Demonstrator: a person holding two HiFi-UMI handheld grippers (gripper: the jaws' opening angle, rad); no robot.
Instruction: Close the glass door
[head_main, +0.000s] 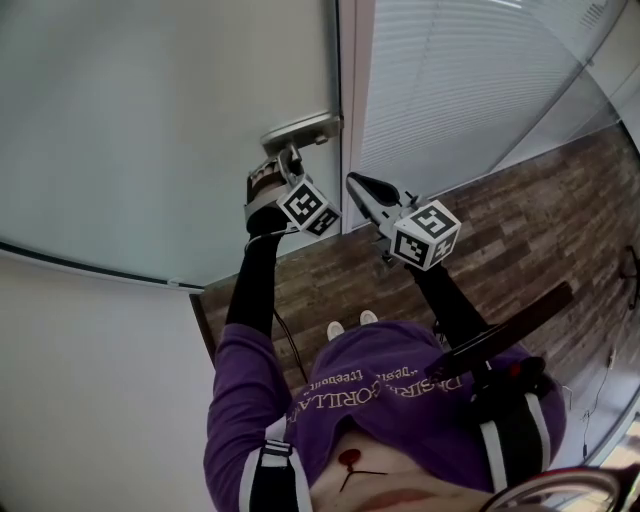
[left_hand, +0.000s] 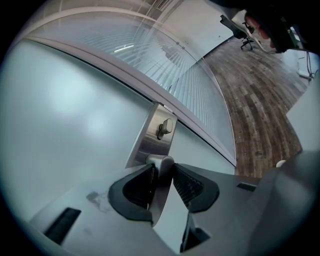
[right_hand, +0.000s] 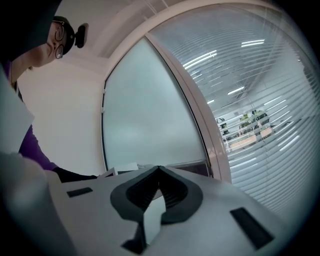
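Frosted glass door (head_main: 150, 120): left gripper (left_hand: 161, 176) fingers clenched on metal lever handle (left_hand: 162, 162); right gripper (right_hand: 158, 171) fingers pressed together, empty. Purple hoodie (head_main: 420, 425) print illegible.

Door handle (left_hand: 160, 161) in the left gripper (left_hand: 163, 165)
It lies between the jaws (thumb-turn (left_hand: 165, 127) just beyond them); right gripper (right_hand: 159, 168) sits alongside, blinds (right_hand: 260, 100) ahead of it.

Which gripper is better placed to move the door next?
Left. The left gripper is clamped on the handle of the glass door; the right gripper is shut, empty, off the door.
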